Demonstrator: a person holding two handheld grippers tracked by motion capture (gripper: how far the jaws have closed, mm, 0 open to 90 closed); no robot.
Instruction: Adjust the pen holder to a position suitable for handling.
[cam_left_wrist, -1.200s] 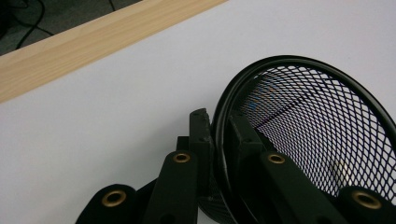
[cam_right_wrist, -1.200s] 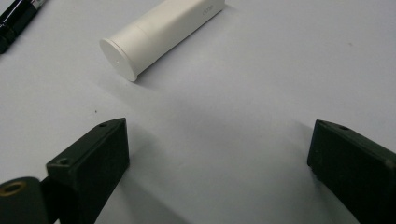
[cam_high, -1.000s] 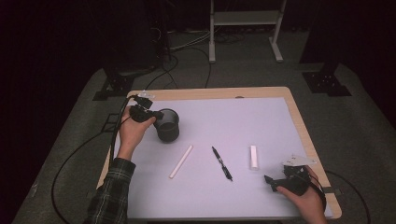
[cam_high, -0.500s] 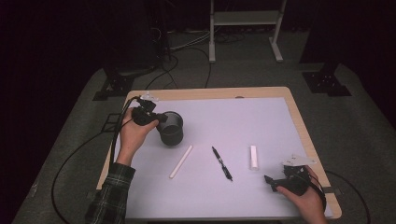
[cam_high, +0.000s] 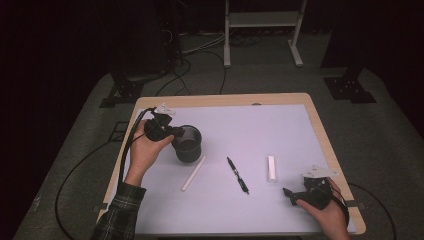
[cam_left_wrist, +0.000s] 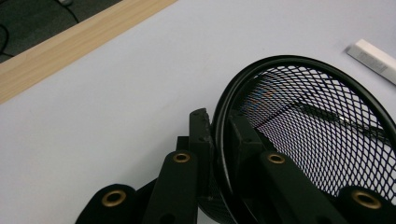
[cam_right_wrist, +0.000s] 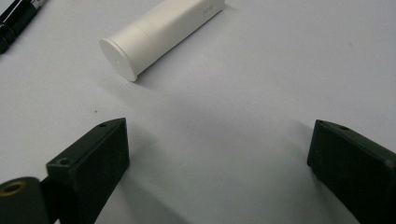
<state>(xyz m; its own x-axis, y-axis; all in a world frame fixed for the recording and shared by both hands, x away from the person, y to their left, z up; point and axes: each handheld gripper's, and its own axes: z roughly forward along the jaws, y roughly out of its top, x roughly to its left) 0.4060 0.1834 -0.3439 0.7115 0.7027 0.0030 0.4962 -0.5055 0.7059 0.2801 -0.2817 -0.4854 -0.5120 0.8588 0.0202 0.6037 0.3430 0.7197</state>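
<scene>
We took the place for a lab or recording studio rather than a home. The wood-edged worktop (cam_high: 150, 102) with its pale mat stood alone on grey carpet (cam_high: 75, 165), ringed by darkness. Black cables (cam_high: 190, 65) trailed across the floor, dark stand bases (cam_high: 350, 87) flanked it, and a white metal frame (cam_high: 262, 22) stood behind.
</scene>
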